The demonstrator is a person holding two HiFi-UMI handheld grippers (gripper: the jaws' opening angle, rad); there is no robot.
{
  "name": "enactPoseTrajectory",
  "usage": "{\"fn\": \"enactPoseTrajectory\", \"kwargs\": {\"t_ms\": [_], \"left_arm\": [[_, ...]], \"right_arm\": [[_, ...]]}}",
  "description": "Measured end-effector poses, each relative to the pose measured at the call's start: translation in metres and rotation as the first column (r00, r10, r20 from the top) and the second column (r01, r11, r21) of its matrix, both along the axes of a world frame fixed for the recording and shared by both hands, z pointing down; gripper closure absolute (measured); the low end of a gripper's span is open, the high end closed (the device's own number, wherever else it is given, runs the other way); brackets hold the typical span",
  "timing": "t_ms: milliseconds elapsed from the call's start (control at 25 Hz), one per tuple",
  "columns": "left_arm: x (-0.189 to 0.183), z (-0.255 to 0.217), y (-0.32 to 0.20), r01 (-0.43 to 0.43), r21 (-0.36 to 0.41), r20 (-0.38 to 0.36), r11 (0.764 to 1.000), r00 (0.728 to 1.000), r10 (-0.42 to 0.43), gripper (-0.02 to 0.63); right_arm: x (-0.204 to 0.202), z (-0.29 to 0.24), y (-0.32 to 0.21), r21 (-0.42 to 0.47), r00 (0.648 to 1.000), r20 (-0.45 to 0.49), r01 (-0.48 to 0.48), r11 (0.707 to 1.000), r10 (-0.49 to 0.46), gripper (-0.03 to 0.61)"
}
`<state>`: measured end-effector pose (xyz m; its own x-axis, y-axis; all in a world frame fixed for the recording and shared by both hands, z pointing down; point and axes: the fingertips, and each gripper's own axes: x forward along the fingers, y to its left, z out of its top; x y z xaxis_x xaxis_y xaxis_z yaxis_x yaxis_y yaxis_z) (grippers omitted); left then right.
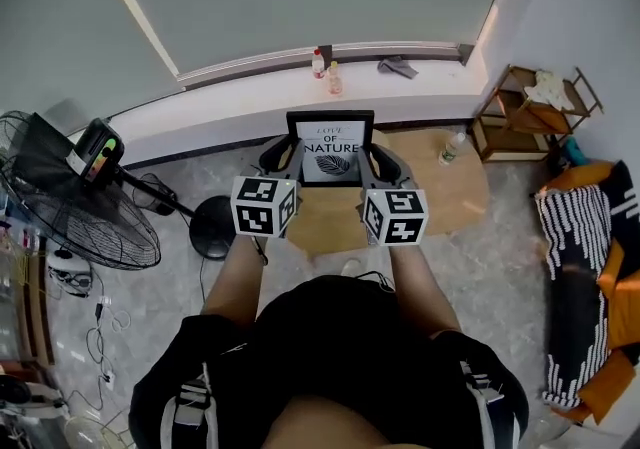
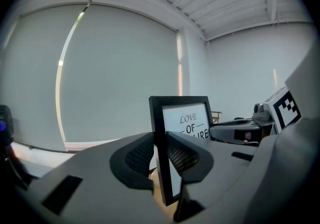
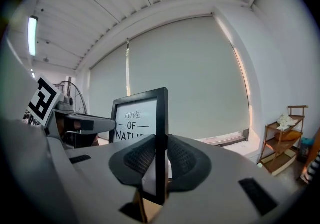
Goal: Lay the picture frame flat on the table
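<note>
The picture frame (image 1: 331, 149), black with a white print of words and a leaf, stands upright in the air in front of the person, its face turned toward them. It is over the near part of a low wooden table (image 1: 455, 199) rather than lying on it; whether its bottom edge touches the wood cannot be told. The left gripper (image 2: 161, 155) has its two ribbed pads pressed on the frame's left border, one pad on the front and one on the back. The right gripper (image 3: 161, 160) pinches the right border in the same way, so the frame hangs between the two. A plastic bottle (image 1: 452, 147) stands on the far right of the table, well apart from the frame. A standing fan (image 1: 70, 212) is on the floor to the left, and a wooden shelf (image 1: 525, 117) stands to the right.
</note>
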<state>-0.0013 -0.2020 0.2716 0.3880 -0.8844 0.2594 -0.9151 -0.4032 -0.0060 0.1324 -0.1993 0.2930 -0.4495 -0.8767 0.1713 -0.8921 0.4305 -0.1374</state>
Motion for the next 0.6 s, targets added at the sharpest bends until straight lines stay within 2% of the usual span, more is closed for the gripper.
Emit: {"fn": "enactPoseTrajectory", "kwargs": {"t_ms": [320,440,600], "left_arm": [[0.040,0.021,-0.108,0.031,-0.064,0.049,0.997,0.998,-0.028,0.522],[0.039,0.034,-0.139,0.048,-0.093,0.056,0.995,0.997,-0.043,0.520],[0.020,0.048,-0.167,0.077,-0.120,0.043,0.990,0.996,-0.072,0.518]], "right_arm": [[0.039,0.024,-0.115,-0.069,0.999,0.039,0.029,0.997,-0.027,0.488],[0.038,0.038,-0.150,-0.107,0.998,0.045,0.048,0.993,-0.043,0.488],[0.019,0.047,-0.182,-0.119,0.997,0.029,0.080,0.990,-0.077,0.488]]}}
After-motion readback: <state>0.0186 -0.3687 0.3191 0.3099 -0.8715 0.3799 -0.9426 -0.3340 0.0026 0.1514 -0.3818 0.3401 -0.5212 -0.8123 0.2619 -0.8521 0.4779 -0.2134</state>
